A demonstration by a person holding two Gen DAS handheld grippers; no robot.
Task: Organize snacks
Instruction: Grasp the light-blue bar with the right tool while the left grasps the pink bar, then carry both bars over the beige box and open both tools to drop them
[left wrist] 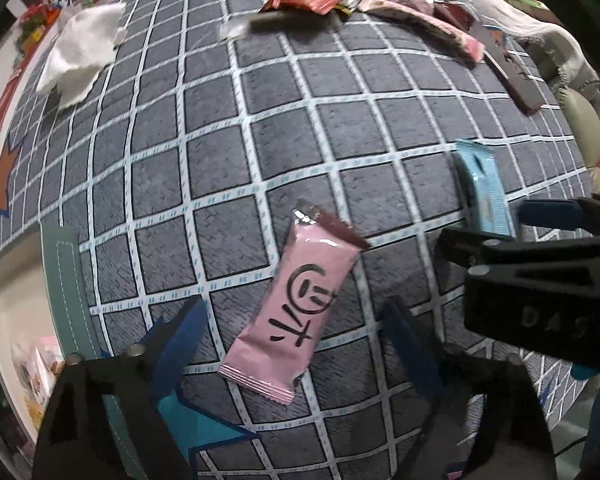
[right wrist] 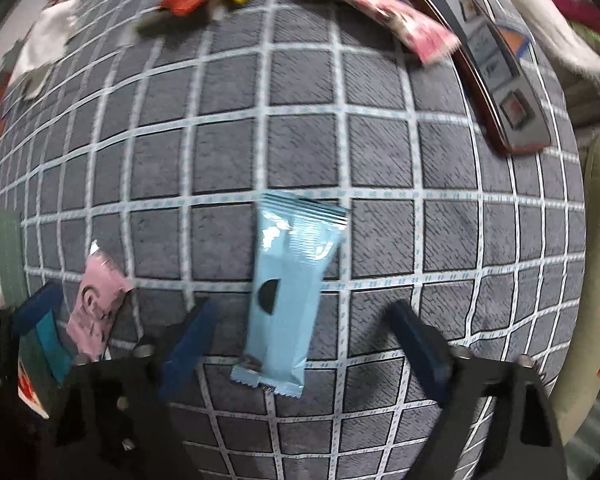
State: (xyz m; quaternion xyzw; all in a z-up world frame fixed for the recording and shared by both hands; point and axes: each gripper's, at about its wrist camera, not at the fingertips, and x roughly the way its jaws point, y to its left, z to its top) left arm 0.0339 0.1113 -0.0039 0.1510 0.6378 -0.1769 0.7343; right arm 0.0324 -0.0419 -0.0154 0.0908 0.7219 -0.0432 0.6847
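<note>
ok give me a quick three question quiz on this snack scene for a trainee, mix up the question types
1. True or false: the left gripper is shut on the pink pack.
2. Which pack lies between the right gripper's fingers? A pink, B blue, C green.
3. Fill in: both packs lie on a grey checked ____.

Key:
1. False; its fingers stand apart on either side of the pack, not touching it.
2. B, the blue pack.
3. cloth.
</note>
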